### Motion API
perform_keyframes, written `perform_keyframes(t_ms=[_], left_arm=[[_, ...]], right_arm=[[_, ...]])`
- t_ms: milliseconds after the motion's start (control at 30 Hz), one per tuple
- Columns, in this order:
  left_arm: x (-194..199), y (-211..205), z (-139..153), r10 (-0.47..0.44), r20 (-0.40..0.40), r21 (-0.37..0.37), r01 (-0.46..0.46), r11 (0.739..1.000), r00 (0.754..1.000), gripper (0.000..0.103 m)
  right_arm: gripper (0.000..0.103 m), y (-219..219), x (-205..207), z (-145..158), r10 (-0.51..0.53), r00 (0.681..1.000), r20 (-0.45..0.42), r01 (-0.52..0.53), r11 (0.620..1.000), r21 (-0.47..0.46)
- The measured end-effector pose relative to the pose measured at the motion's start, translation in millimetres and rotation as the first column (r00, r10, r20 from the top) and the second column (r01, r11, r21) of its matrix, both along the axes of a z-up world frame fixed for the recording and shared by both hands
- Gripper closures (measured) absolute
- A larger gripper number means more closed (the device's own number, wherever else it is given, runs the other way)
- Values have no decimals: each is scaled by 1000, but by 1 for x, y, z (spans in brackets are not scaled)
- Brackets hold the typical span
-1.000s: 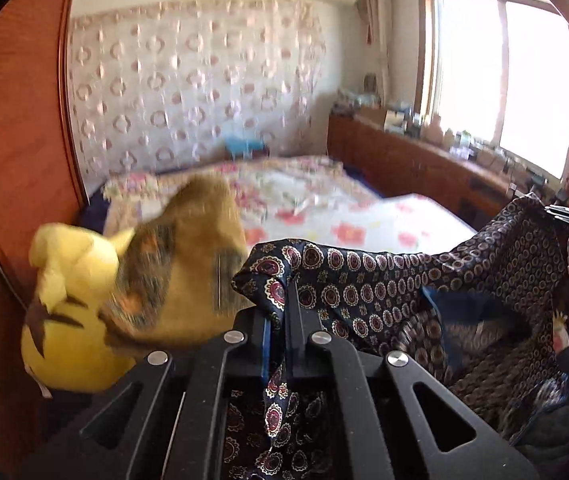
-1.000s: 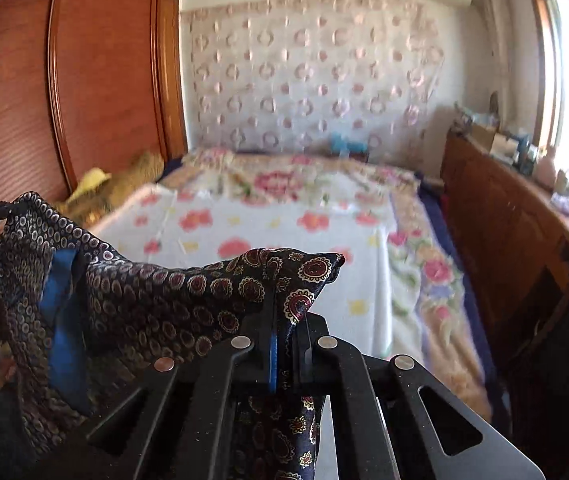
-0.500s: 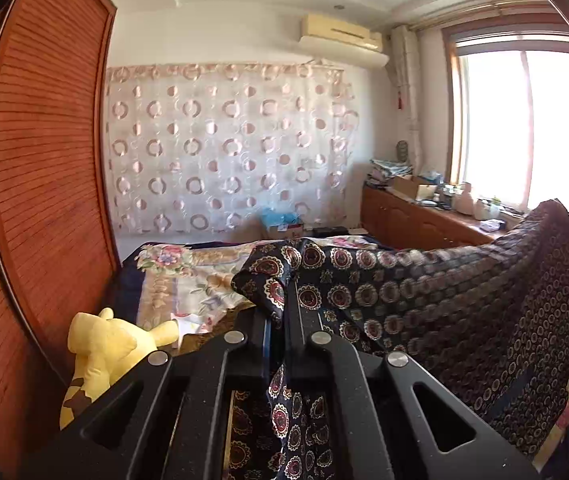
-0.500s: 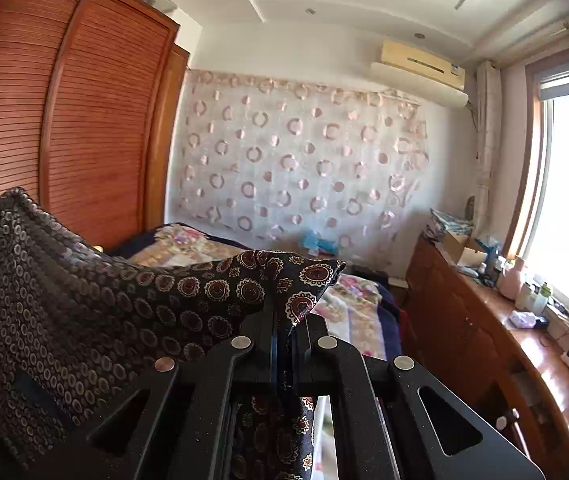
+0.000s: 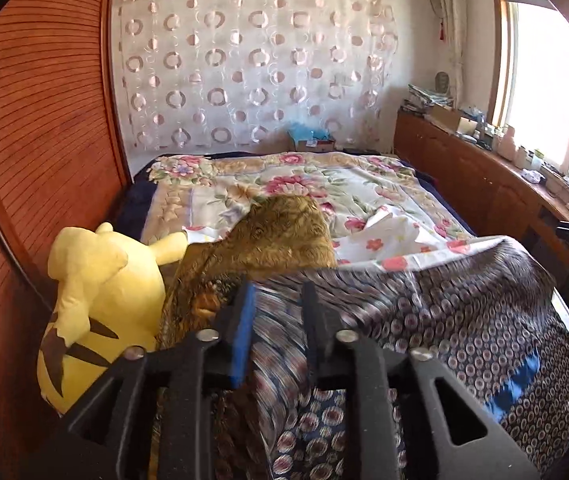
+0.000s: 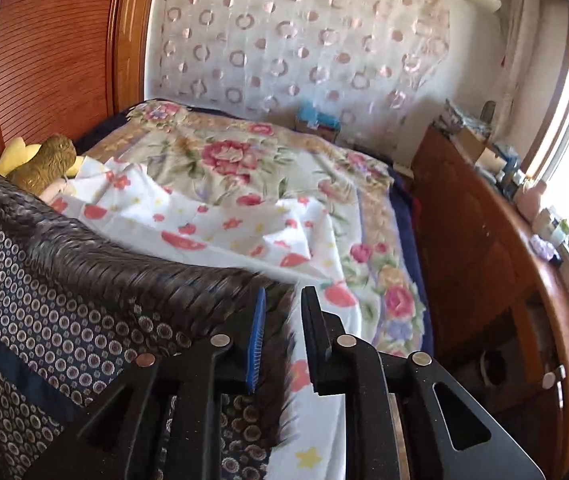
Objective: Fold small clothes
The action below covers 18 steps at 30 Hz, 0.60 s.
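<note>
Hand-held gripper, left (image 5: pixel 276 312): jaws opening, the patterned garment (image 5: pixel 464 320) lying between the pads but no longer pinched; cloth there is streaked with motion, so it reads as slipping free. Judged purpose: letting a top corner go so the piece can settle flat.

Hand-held gripper, right (image 6: pixel 282 320): jaws likewise opening, the opposite corner of the same garment streaked between them, unclamped. Its black frame also shows at the far right edge of the left view.

Patterned garment: dark navy, ringed medallion print, blue lining strip showing. Spread across the near end of the bed (image 6: pixel 268 168), top edge stretched between the two grippers, lower part draping toward the camera. Laid out wide, apparently as the flat start for a first fold; no fold yet visible.

White floral sheet (image 6: pixel 220 224): rumpled on the bed just beyond the garment.

Yellow plush toy (image 5: pixel 100 280): at the bed's left edge, against the wooden wardrobe (image 5: pixel 36 120).

Brown furry item (image 5: pixel 276 236): on the bed beside the plush, just beyond the garment's left corner; what it is cannot be told.

Wooden sideboard (image 6: pixel 484 240): along the bed's right side, under the window, cluttered.
</note>
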<state>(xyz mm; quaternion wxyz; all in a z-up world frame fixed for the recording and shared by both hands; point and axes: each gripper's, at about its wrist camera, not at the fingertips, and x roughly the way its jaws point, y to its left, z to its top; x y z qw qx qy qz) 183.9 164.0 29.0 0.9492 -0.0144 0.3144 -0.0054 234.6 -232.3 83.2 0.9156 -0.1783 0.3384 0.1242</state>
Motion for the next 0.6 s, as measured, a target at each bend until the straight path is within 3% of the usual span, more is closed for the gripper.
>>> perform_keyframes(t_ms=[233,267,300,367,600], left_arm=[[-22,-5,-5,-16,-22,33,17,999,1000,65],[-24,-6,-8,-19,-31,35,20,999,999,58],[-25,-5,-12,-26,-38,33,27,999,999,41],[-26,-3,-22,-33,-60,31,35,999,998,24],[-27,8,-45,-12,-122,14,14,1000,992,24]], right_arm=[[73,-24,0,-2,24,998,-50,-24,1000,15],[73,-33,-7,-4,22,998,-56,-21,1000,17],[73,-35,-11,-7,18,998,-61,-17,1000,20],[72,-45,-12,-18,5,997,-77,-3,1000,25],[72,-68,16,-45,-74,982,-173,88,993,76]])
